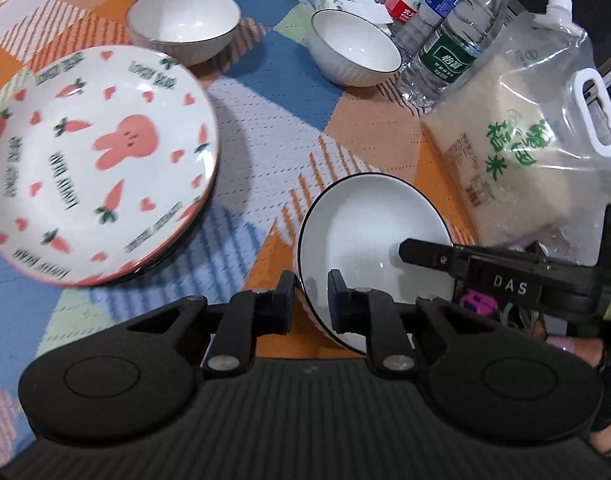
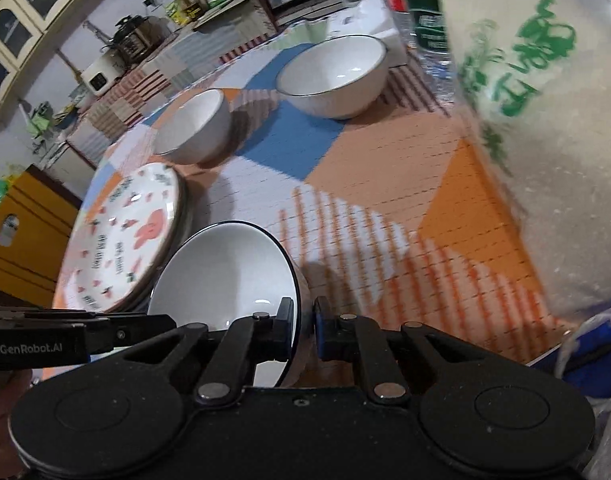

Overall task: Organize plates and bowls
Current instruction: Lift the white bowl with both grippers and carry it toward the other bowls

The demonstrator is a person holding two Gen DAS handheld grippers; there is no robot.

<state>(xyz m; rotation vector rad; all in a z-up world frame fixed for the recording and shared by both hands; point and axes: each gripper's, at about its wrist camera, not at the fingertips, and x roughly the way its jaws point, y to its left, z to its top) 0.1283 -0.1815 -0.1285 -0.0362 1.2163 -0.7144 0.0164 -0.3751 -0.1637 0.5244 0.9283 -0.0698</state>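
Left tongs (image 1: 311, 280): both fingers point forward, closed on the near-left rim of a white bowl (image 1: 369, 232), one finger outside the wall and one inside. Right tongs (image 2: 303, 312): fingers likewise closed across the rim of the same bowl, left finger inside, right finger outside. In the left wrist view the right tongs enter from the right edge, level and pointing left. A fingertip with pale nail polish shows beneath them.
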